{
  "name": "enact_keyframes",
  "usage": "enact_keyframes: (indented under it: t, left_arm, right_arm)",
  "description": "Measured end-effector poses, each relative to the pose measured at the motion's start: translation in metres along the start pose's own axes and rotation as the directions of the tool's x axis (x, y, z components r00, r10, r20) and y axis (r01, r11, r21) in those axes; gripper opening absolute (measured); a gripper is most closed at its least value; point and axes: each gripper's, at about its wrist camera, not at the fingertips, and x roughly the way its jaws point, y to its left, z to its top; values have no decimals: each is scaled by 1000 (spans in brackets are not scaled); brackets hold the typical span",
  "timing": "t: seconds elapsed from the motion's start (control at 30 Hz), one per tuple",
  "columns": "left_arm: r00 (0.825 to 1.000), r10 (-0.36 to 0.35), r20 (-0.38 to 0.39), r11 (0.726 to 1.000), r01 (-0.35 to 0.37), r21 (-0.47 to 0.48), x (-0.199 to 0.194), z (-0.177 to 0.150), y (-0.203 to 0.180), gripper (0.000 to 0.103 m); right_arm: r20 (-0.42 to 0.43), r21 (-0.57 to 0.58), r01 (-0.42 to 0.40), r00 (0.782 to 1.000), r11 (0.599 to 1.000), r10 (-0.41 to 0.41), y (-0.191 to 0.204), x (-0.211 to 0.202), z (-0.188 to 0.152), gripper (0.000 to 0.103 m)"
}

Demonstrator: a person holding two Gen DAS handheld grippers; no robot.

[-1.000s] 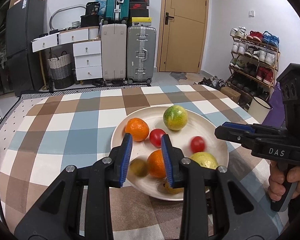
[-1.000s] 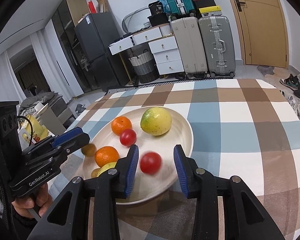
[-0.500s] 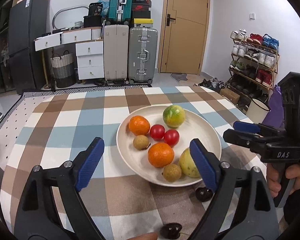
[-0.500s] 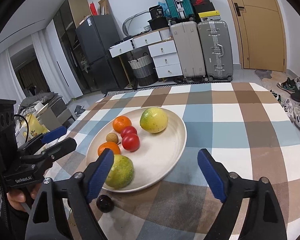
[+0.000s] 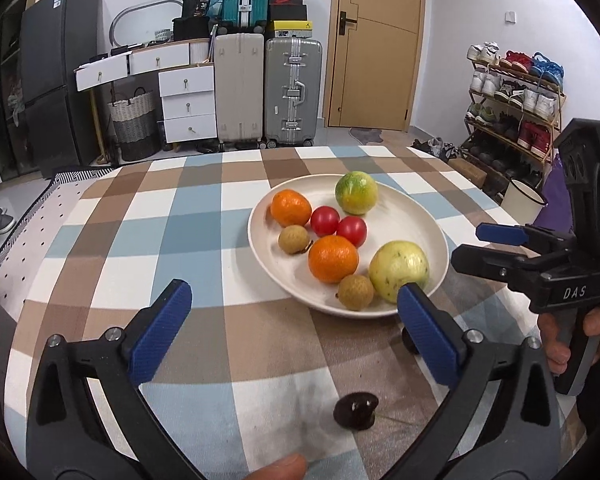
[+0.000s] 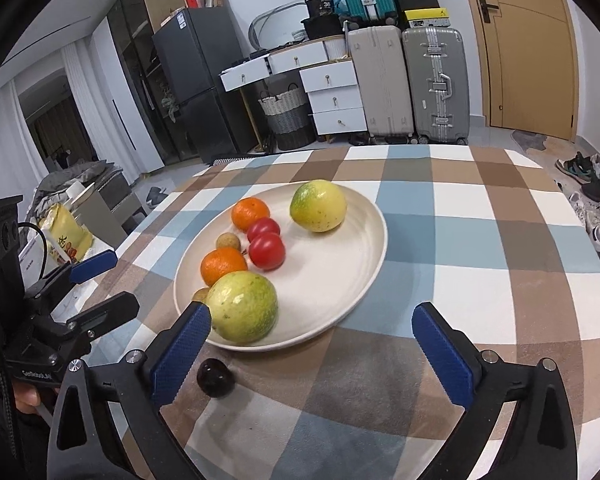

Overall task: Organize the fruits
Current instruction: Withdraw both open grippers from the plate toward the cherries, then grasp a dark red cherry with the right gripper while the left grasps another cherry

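A cream plate [image 5: 416, 216] [image 6: 340, 280] on the checked tablecloth holds two oranges [image 5: 333, 258], two red tomatoes [image 5: 351, 231], two brown longans [image 5: 355, 292], a green-yellow fruit [image 5: 356, 193] at the back and a yellow-green fruit [image 5: 399, 266] [image 6: 243, 306] at the near rim. Two dark cherries lie on the cloth in front of the plate [image 5: 356, 410] [image 6: 216, 377]. My left gripper [image 5: 296, 336] is open and empty, near the front. My right gripper [image 6: 310, 350] is open and empty, in front of the plate; it shows at the right in the left wrist view [image 5: 488, 246].
The table's far edge faces suitcases [image 5: 294, 92], white drawers [image 5: 186, 104] and a door. A shoe rack [image 5: 512, 108] stands to the right, a fridge [image 5: 56, 88] to the left. A yellow bag [image 6: 66, 236] sits off the table's left side.
A second ago both grippers were nearly shut over the plate, and a tomato was rolling. Both have opened wide and drawn back toward the front; the fruits have settled.
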Motion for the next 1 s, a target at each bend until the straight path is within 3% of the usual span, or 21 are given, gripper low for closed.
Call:
enact_keyframes:
  t: [0.6,0.83,1.0]
  left_arm:
    - [999,-20,-28,1000,20,22,-4,-8,-6,103]
    - [998,-18,-63,999,21,39,-7,-19,-4,103]
    - [996,-41,-83,998,44,36,-9,-25,-1,103]
  right_arm:
    - [-96,-61,-41,995,997,35,25,1,-20,102]
    - [-148,-148,-52,989,988,30,43,9,-29,102]
    - [-184,-166,-58,983,984,27,46,17,-32,93]
